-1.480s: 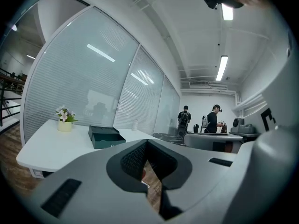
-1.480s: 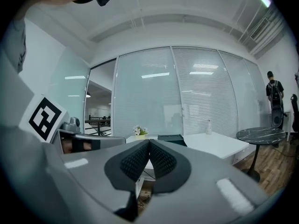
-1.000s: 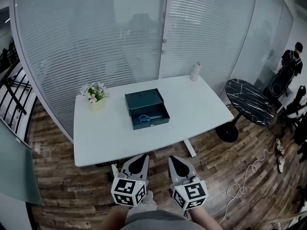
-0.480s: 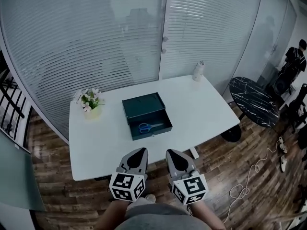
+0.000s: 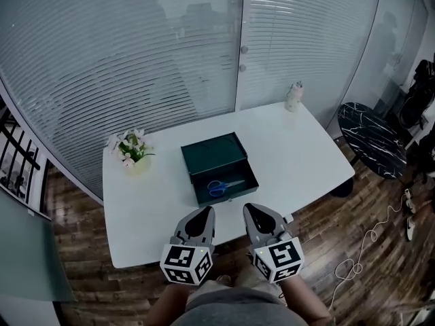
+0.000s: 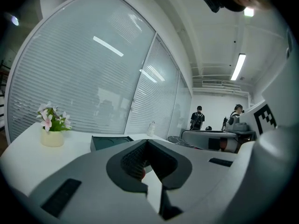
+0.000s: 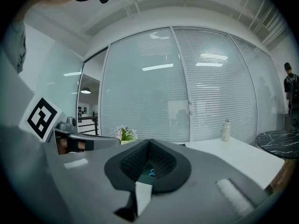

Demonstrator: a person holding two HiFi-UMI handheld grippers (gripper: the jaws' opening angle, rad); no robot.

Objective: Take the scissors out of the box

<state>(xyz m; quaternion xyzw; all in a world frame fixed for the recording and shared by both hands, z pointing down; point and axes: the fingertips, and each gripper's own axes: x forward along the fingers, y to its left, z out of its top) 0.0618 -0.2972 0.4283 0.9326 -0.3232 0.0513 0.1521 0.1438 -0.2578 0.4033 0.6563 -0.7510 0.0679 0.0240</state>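
An open dark green box [image 5: 219, 161] lies on the white table [image 5: 156, 209], its lid folded back toward the glass wall. Blue-handled scissors [image 5: 224, 186] rest inside its front half. Both grippers hover side by side over the table's near edge, pointing at the box and short of it. My left gripper [image 5: 204, 212] is shut and holds nothing; in its own view the jaws [image 6: 145, 141] meet in front of the box [image 6: 110, 142]. My right gripper [image 5: 253, 210] is likewise shut and empty, and the scissors [image 7: 151, 172] peek through the hollow behind its tips [image 7: 149, 141].
A small pot of flowers [image 5: 132, 151] stands at the table's left, a white bottle [image 5: 294, 95] at its far right corner. A glass wall with blinds runs behind. A round black marble table [image 5: 370, 148] and a white cable [image 5: 367, 240] are on the wooden floor to the right.
Both grippers have advanced together toward the table, from above the floor to over its near edge. The box and scissors appear nearer and have not moved on the table.
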